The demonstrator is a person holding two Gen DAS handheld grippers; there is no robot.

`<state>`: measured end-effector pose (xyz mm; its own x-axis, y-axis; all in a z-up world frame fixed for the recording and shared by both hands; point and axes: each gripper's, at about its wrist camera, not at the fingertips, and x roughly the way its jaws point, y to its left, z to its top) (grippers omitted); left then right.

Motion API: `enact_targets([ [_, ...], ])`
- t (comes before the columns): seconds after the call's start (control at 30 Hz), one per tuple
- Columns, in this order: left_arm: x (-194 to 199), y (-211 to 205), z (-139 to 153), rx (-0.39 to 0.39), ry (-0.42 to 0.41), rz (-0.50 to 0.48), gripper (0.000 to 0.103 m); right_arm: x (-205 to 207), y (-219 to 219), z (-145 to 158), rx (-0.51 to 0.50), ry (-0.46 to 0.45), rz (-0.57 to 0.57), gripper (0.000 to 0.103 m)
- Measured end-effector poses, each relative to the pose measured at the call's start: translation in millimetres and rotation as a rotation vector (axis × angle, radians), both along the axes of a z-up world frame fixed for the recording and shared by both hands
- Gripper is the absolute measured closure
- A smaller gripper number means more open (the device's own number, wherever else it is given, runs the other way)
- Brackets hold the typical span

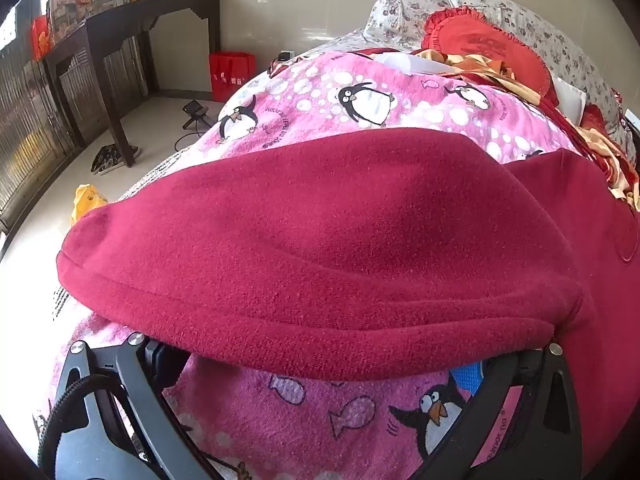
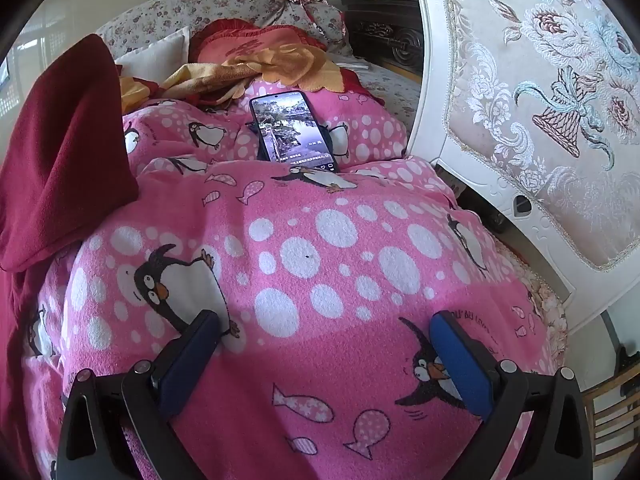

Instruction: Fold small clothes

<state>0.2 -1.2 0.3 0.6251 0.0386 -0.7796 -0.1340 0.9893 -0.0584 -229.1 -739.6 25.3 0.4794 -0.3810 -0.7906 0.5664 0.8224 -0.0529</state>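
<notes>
A dark red fleece garment [image 1: 320, 248] lies spread on a pink penguin blanket [image 1: 304, 412] on the bed. In the left wrist view its thick folded edge drapes over the tips of my left gripper [image 1: 320, 364]. The jaws stand wide apart, and only a bit of the blue pad [image 1: 466, 376] shows on the right. In the right wrist view the same red garment [image 2: 68, 152] rises in a fold at the left. My right gripper [image 2: 324, 320] hangs open over bare pink blanket [image 2: 320, 240], nothing between its fingers [image 2: 456, 356].
A lit phone [image 2: 294, 130] lies on the blanket beyond the right gripper. A white chair with an embroidered back [image 2: 540, 120] stands close on the right. Pillows and a yellow-orange cloth [image 2: 280, 68] pile up at the bed's head. A dark wooden table [image 1: 120, 40] stands across the floor.
</notes>
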Motion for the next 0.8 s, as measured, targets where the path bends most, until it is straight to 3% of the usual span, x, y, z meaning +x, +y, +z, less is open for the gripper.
enact_targets([
  [0.53, -1, -2, 1, -0.014, 0.008, 0.005, 0.0, 0, 0, 0, 0.001, 0.0, 0.0, 0.0],
  [0.8, -7, -19, 9, 0.072, 0.093, -0.073, 0.0, 0, 0, 0, 0.0, 0.001, 0.001, 0.0],
])
